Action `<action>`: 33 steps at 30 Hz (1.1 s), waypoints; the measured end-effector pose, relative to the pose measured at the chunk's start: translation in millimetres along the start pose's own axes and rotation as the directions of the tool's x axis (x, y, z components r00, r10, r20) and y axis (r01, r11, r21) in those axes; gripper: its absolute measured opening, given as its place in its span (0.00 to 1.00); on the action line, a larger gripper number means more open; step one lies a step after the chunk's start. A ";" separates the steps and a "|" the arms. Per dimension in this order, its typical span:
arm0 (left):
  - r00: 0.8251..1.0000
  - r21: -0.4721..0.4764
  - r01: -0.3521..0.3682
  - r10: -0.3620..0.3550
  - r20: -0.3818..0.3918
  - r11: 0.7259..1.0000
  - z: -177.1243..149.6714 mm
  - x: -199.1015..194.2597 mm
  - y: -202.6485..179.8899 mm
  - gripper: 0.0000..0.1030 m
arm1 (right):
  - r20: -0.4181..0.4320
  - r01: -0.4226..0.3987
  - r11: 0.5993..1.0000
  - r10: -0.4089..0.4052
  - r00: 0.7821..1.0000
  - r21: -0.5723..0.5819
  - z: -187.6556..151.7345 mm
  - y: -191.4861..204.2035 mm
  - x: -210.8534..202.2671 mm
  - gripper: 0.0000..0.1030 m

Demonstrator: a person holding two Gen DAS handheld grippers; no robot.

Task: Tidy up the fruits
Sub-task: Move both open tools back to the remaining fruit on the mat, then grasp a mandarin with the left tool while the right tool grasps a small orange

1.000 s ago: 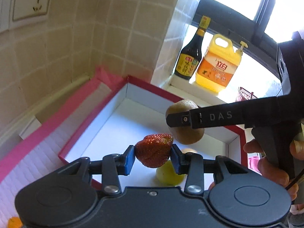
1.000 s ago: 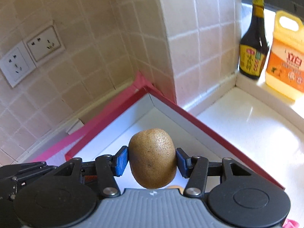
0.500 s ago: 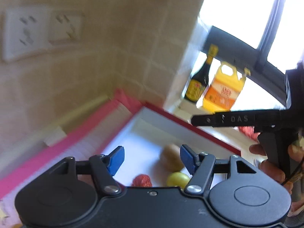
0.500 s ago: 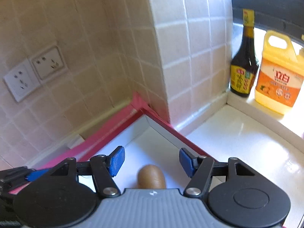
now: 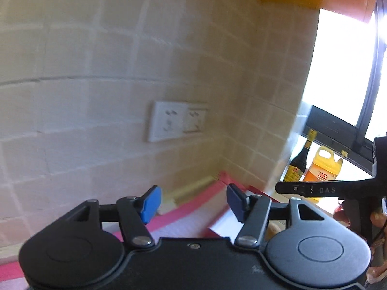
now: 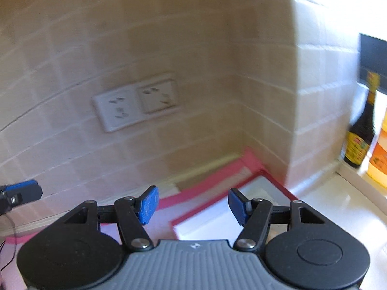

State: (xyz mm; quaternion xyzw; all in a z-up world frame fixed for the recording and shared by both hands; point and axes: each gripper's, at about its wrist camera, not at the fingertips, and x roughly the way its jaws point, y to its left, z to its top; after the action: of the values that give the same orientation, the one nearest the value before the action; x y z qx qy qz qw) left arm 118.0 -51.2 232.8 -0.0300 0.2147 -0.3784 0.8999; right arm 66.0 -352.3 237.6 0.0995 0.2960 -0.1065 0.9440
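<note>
Both my left hand-held gripper (image 5: 191,201) and right hand-held gripper (image 6: 192,204) are released and empty, raised above the red-edged box (image 6: 244,207). No fruit shows; I judge I should tilt down before reaching.

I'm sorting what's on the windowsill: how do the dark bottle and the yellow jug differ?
The dark bottle is slim with a long narrow neck and a yellow cap; the yellow jug is squat and broad with a built-in handle. The bottle is near-black with a yellow label; the jug is yellow with an orange label. The bottle stands nearer the tiled wall, the jug farther from it. Both stand upright, side by side.
</note>
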 end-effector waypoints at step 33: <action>0.882 -0.099 -0.112 0.053 -0.468 0.989 -172.7 96.6 33.2 0.75 | -0.477 -0.179 0.978 0.107 0.872 -0.108 -140.5 81.6 148.4 0.40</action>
State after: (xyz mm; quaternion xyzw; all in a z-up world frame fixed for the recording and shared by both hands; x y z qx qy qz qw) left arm 129.5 -75.8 34.0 0.0149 0.4475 -0.3219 0.8342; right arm 130.7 -260.0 48.7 0.0733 0.5140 0.0134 0.8545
